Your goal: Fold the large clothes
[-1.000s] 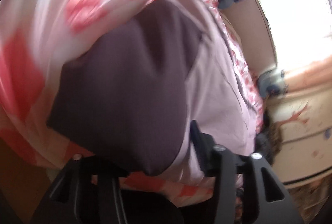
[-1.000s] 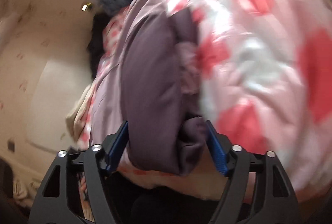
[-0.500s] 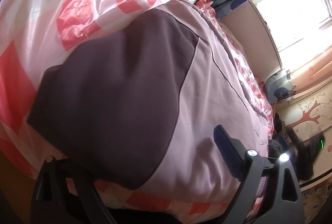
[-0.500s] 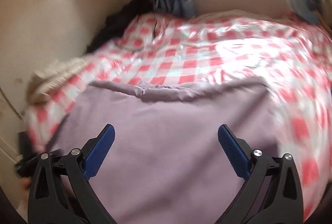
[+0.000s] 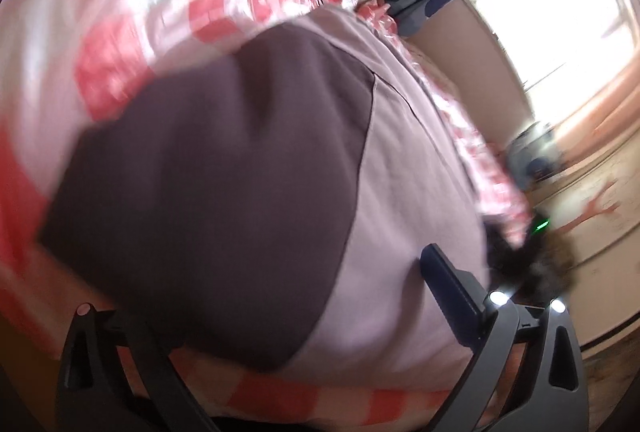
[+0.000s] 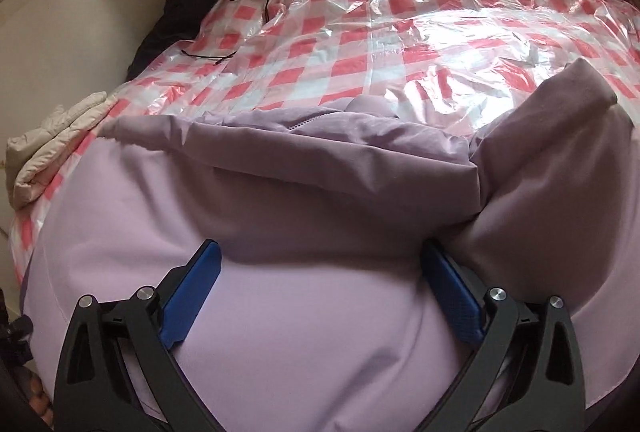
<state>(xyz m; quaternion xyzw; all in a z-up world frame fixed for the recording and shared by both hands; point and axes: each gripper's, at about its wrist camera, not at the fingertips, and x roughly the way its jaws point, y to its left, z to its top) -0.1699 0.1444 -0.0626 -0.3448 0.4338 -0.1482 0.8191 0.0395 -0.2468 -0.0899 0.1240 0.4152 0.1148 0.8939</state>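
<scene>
The lilac jacket (image 6: 320, 312) lay spread on the bed, over a pink-and-white checked plastic sheet (image 6: 400, 32) that covered the mattress. In the right wrist view its body filled the lower half of the frame, and a sleeve (image 6: 560, 160) at 2 o'clock had been brought in across the body, bunched rather than flat. A loose ridge of cloth with a zip line ran across the middle from 9 o'clock to 3 o'clock. The right tool (image 6: 320, 296) hovered just above the body with its blue pads spread wide, holding nothing.

The left wrist view was blurred. It showed a darker purple panel (image 5: 224, 184) of the same jacket lying over the paler cloth. The left tool (image 5: 256, 320) also looked wide open: one blue pad (image 5: 452, 296) was clear at 4 o'clock, the other was hidden behind the dark panel, and no cloth appeared pinched.

By my judgement the fold was at an early-to-middle stage: one side seemed turned in, but the ridge needed smoothing and the garment remained long, so the other side and the final lengthwise folds were probably left. A cream quilted item (image 6: 52, 148) lay at 9 o'clock on the bed's edge.
</scene>
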